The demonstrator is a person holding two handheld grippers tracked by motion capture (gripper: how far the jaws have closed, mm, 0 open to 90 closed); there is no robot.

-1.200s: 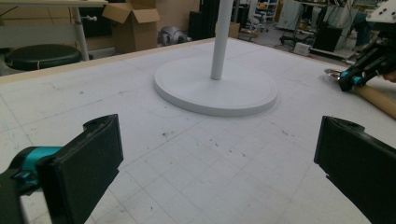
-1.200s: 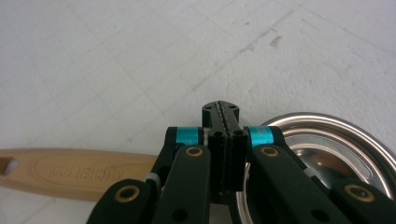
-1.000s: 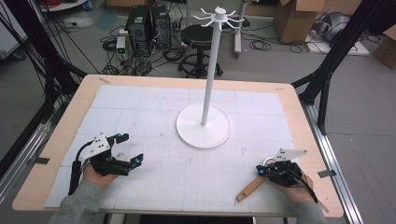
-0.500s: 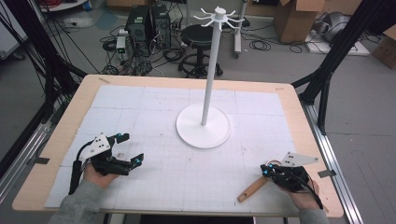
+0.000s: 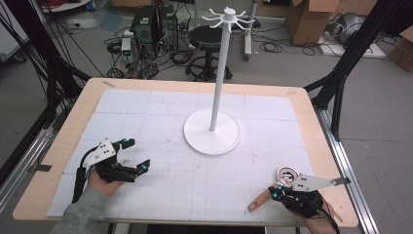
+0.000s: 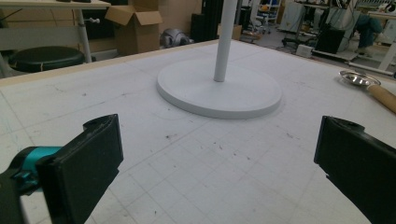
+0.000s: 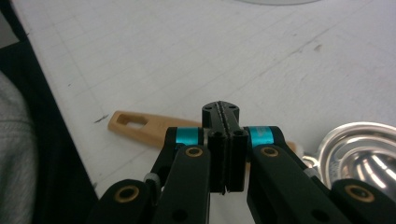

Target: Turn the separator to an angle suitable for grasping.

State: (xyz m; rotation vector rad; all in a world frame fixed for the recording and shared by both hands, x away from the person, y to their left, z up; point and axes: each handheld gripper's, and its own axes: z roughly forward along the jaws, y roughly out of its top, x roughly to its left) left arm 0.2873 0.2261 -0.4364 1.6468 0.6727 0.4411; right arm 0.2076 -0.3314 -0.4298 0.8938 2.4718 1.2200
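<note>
Right gripper (image 7: 223, 140) jaws pressed together, holding nothing, poised just above wooden handle (image 7: 140, 127) of ladle (image 5: 272, 187), near table's (image 5: 58, 146) front right edge. Left gripper (image 5: 127, 163) jaws wide, empty, resting well apart at left. Best to open right jaws, straddle handle mid-length, clamp squarely before lifting toward white stand (image 5: 212, 131). No readable writing or brands.

The left gripper (image 5: 130, 155) rests with fingers spread wide, while the right gripper (image 5: 275, 193) has fingers pressed together.
</note>
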